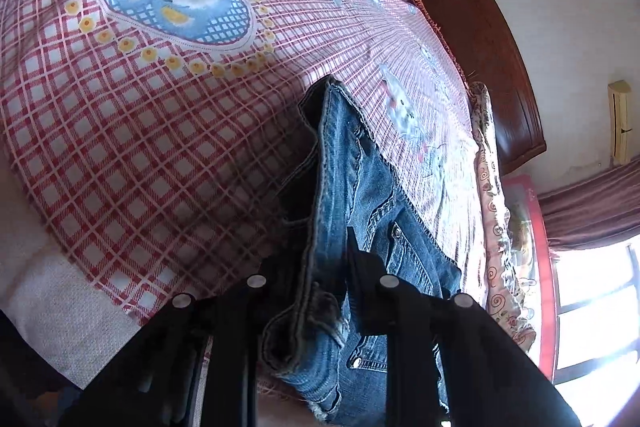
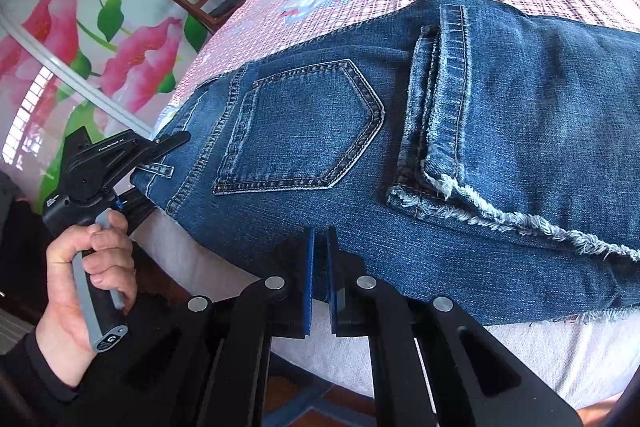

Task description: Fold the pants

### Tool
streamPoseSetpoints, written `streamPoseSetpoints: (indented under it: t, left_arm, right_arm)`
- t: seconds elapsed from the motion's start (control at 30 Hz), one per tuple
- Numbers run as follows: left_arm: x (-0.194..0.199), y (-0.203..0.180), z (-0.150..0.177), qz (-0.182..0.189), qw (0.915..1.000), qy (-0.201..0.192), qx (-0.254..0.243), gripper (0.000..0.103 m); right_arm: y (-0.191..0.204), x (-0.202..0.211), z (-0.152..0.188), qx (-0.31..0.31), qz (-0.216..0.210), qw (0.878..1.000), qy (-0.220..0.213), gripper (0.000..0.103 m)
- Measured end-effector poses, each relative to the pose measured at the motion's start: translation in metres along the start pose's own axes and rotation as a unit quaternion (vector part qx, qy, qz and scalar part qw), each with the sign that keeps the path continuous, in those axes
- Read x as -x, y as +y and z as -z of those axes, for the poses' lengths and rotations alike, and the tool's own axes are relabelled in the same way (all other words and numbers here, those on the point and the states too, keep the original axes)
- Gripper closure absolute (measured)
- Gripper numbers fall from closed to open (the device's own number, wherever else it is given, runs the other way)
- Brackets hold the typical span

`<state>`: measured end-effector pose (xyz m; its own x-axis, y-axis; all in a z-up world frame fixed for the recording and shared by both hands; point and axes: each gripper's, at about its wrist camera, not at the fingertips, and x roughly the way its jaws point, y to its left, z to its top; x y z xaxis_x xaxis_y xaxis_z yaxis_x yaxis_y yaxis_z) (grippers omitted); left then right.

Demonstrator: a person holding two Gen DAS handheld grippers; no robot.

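Pink checked bedsheet (image 1: 132,155); dark wooden headboard (image 1: 484,55)

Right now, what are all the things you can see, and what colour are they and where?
jeans: one pair, blue, already folded over, lying on the bed near its edge
bedsheet: one, pink and red checks with a blue puppy picture, covering the bed
headboard: one, dark brown wood, at the far end of the bed
pillow: one, cream with swirls, along the headboard end
flower panel: one, pink flowers with green leaves, beside the bed
window: one, bright, under a dark red curtain
left tongs: one, black, clamped on the waistband end of the jeans
right tongs: one, black with blue pads, shut on the jeans' near edge
hand: one, black sleeve, gripping the left tongs' handle
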<state>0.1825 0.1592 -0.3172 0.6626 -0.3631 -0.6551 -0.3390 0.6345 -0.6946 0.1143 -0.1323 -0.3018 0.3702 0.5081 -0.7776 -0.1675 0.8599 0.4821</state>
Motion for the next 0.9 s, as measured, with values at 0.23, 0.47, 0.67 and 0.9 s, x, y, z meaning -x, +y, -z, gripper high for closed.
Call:
streamPoseSetpoints:
  t: [0.23, 0.47, 0.67, 0.9]
  left_arm:
    - [0.024, -0.085, 0.005, -0.001, 0.9894, -0.056, -0.134, 0.085]
    - [0.021, -0.202, 0.068, 0.023, 0.9357, -0.080, -0.343, 0.085]
    - [-0.017, -0.274, 0.165, 0.053, 0.8814, -0.045, -0.467, 0.085]
    - [-0.058, -0.312, 0.256, 0.036, 0.8393, -0.016, -0.542, 0.085]
  right_arm:
    - [-0.025, 0.063, -0.016, -0.043, 0.036, 0.996, -0.062, 0.099]
    - [-0.103, 0.157, -0.023, -0.111, 0.181, 0.971, -0.113, 0.099]
    - [-0.173, 0.214, 0.003, -0.183, 0.204, 0.950, -0.147, 0.099]
    - [-0.201, 0.232, 0.020, -0.228, 0.196, 0.940, -0.161, 0.099]
